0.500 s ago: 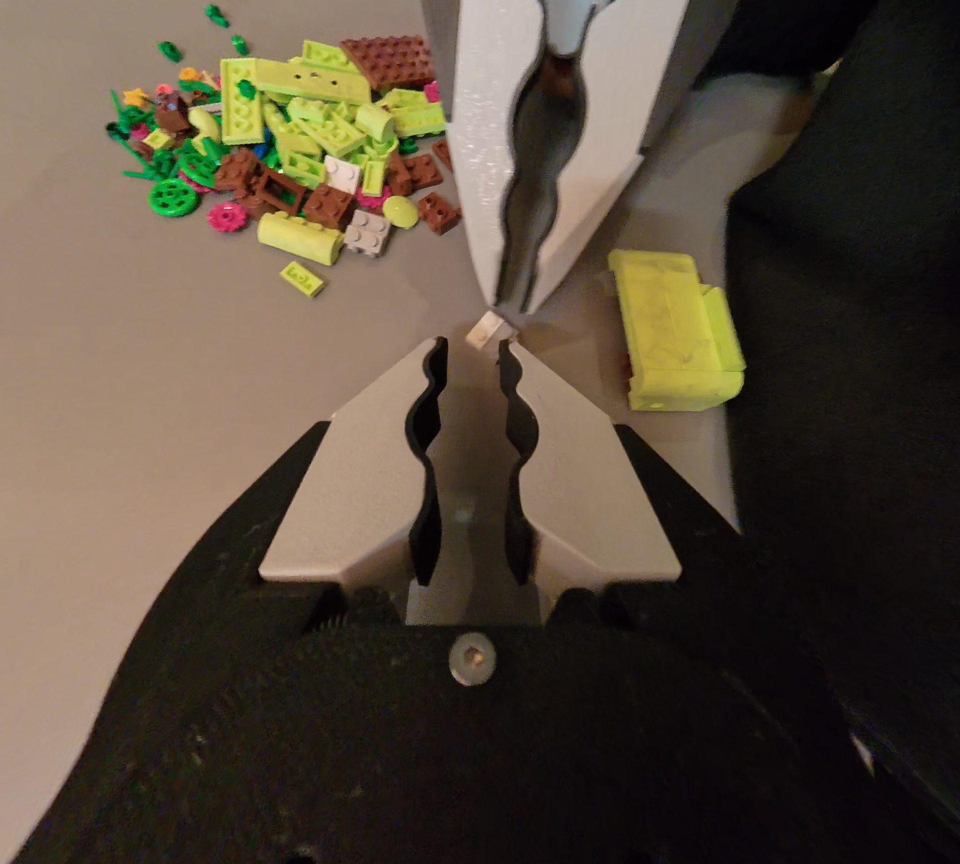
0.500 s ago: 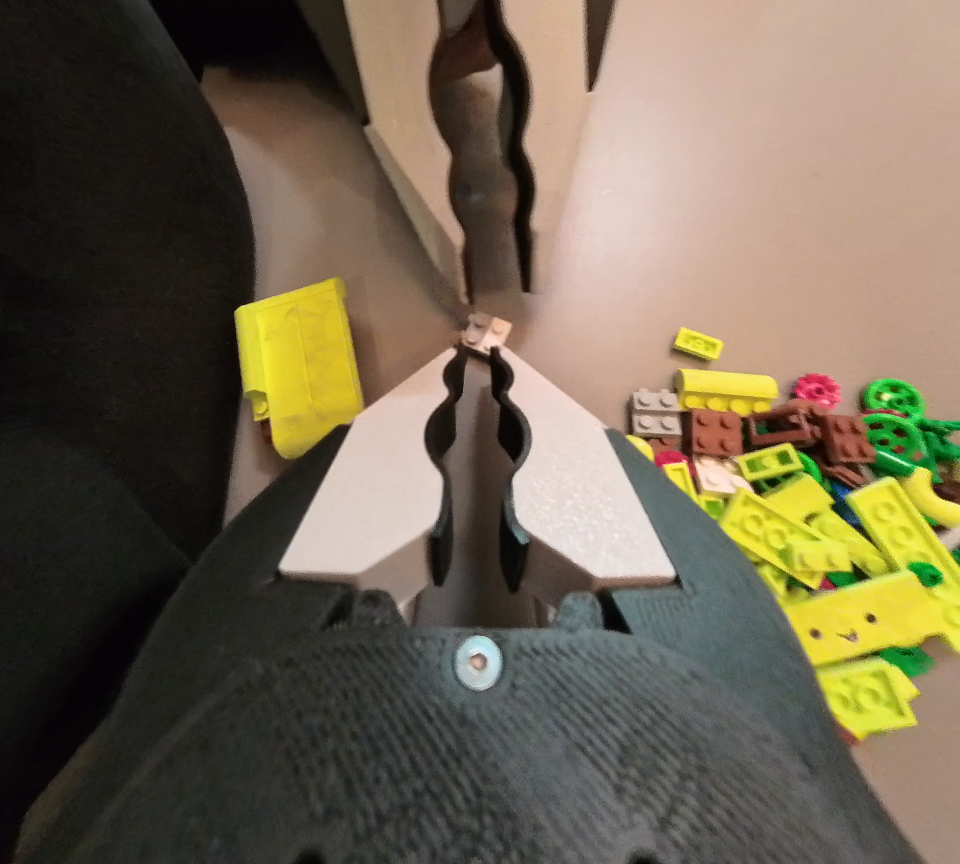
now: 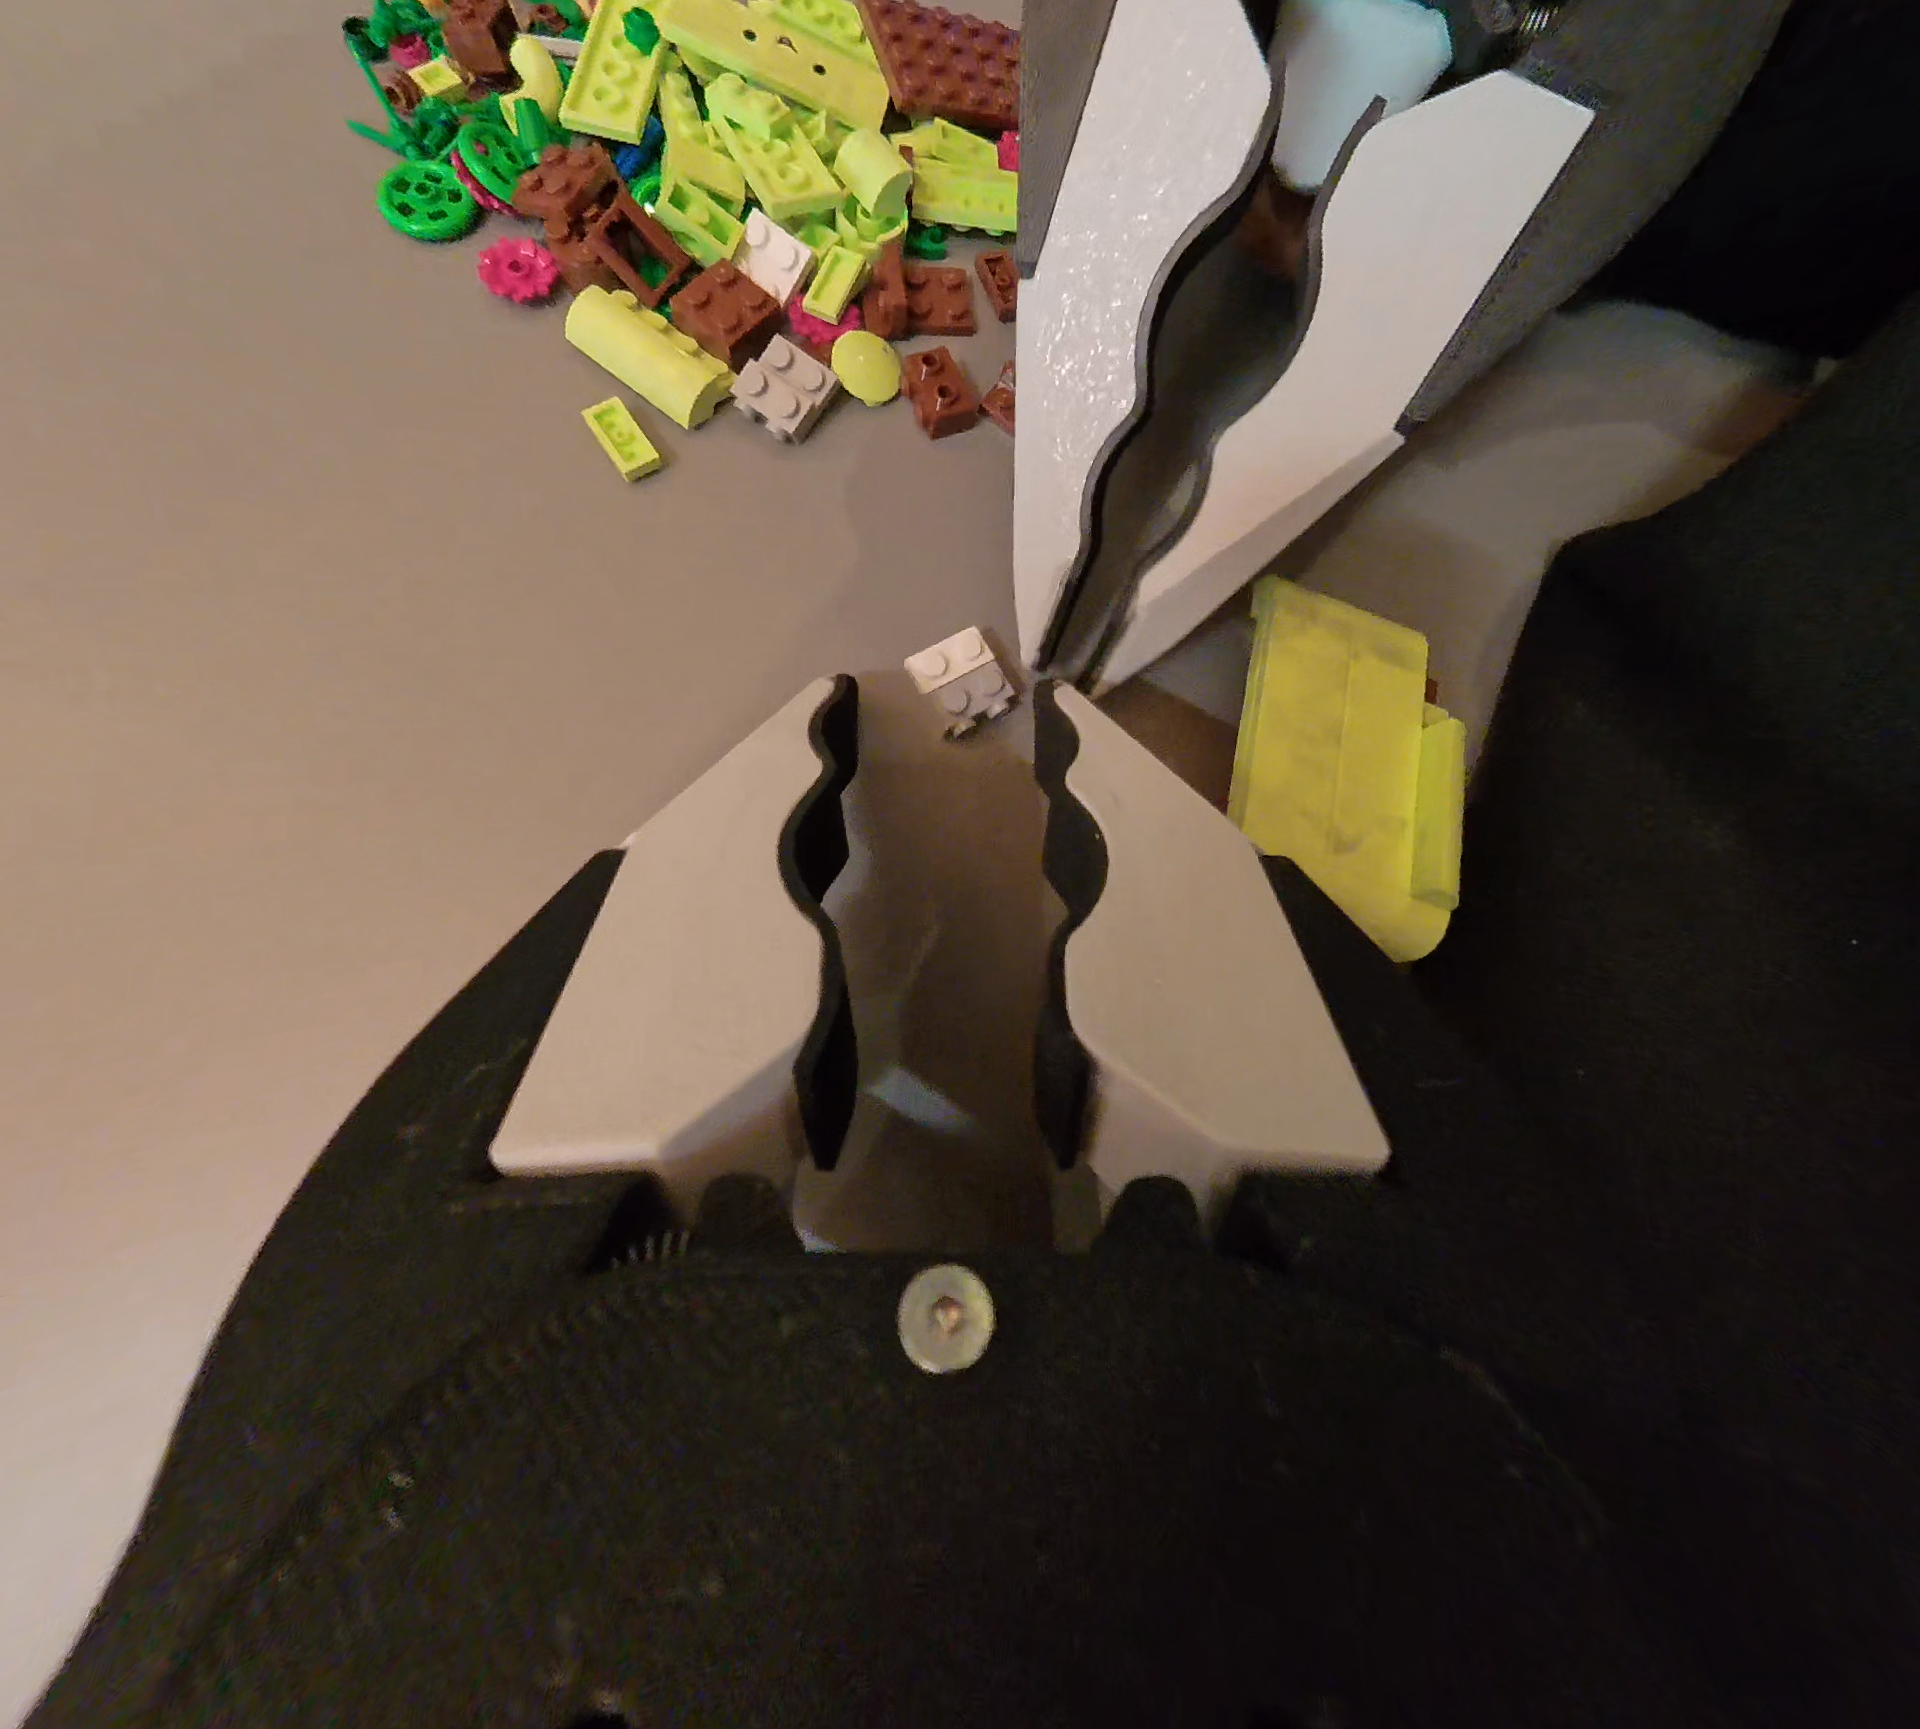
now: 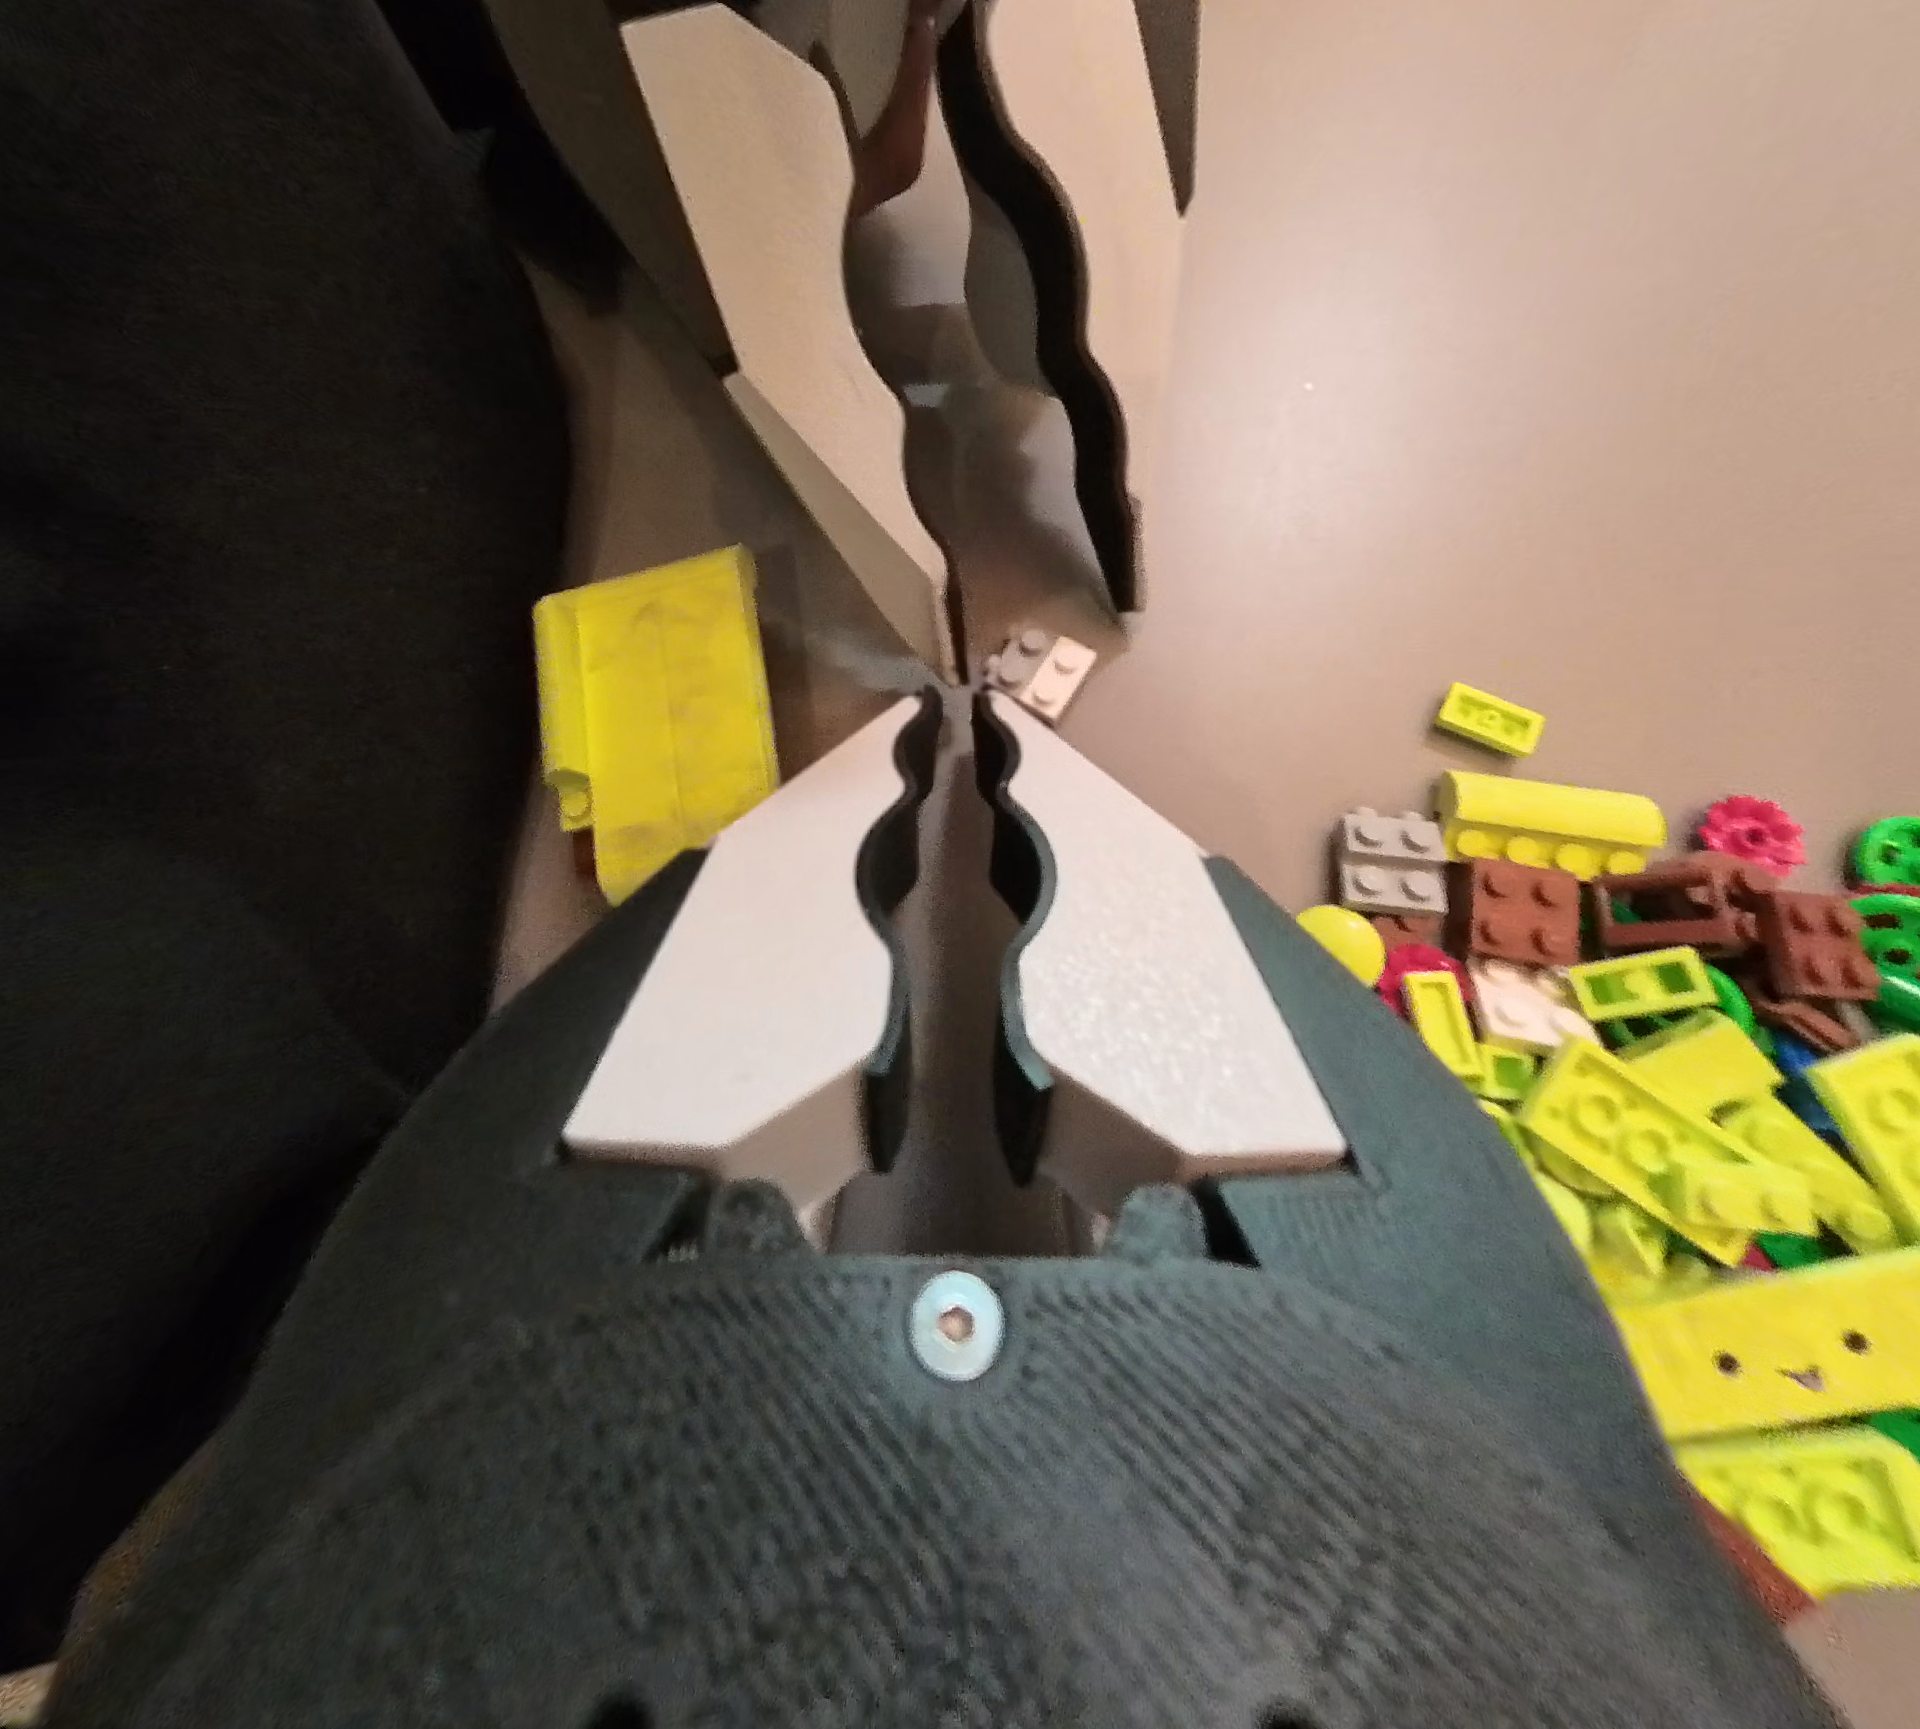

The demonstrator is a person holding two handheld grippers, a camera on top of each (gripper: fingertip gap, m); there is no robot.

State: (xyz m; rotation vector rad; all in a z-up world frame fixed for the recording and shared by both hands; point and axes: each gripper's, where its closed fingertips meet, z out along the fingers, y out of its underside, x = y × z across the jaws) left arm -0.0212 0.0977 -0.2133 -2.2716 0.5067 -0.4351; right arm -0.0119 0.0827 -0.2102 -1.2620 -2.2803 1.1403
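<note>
The small white-and-grey brick pair sits at the middle of the left wrist view, at the mouth of the left gripper, whose jaws now stand wider than 0.5 s ago. The right gripper is pinched nearly together and the brick has slipped beside its tips; whether they touch is unclear. A yellow-green block lies right, the loose brick pile upper left on the table.

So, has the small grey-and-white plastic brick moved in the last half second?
Yes. In the left wrist view the brick shifted left, away from the yellow plastic block.
</note>
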